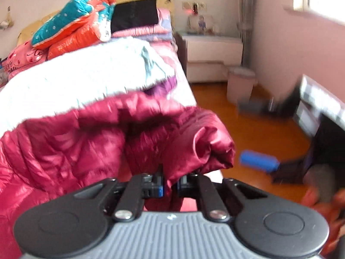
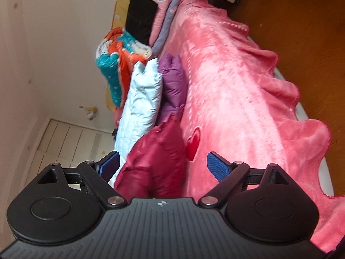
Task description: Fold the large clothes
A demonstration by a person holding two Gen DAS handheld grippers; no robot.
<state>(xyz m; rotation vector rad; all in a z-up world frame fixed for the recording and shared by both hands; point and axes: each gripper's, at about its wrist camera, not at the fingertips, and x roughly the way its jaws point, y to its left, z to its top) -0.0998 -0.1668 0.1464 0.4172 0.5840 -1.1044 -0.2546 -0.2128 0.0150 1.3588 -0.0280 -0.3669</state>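
A dark red puffy jacket [image 1: 86,146] lies bunched on the bed right in front of my left gripper [image 1: 170,183]. That gripper is shut on a fold of its hem. Behind it are a pale blue quilted jacket [image 1: 75,79] and a purple one [image 1: 163,84]. In the right wrist view, rolled sideways, the dark red jacket [image 2: 155,157] sits between the wide-apart fingers of my right gripper [image 2: 163,167]. The gripper is open, its blue pads [image 2: 217,168] clear of the cloth. The pale blue jacket [image 2: 142,99] and the purple jacket [image 2: 172,82] lie beyond.
A pink fleece blanket [image 2: 237,86] covers the bed. Folded quilts [image 1: 71,28] and a black cushion [image 1: 134,13] are piled at its head. Right of the bed are a wooden floor [image 1: 248,129], a white nightstand [image 1: 213,49] and a grey bin [image 1: 240,84].
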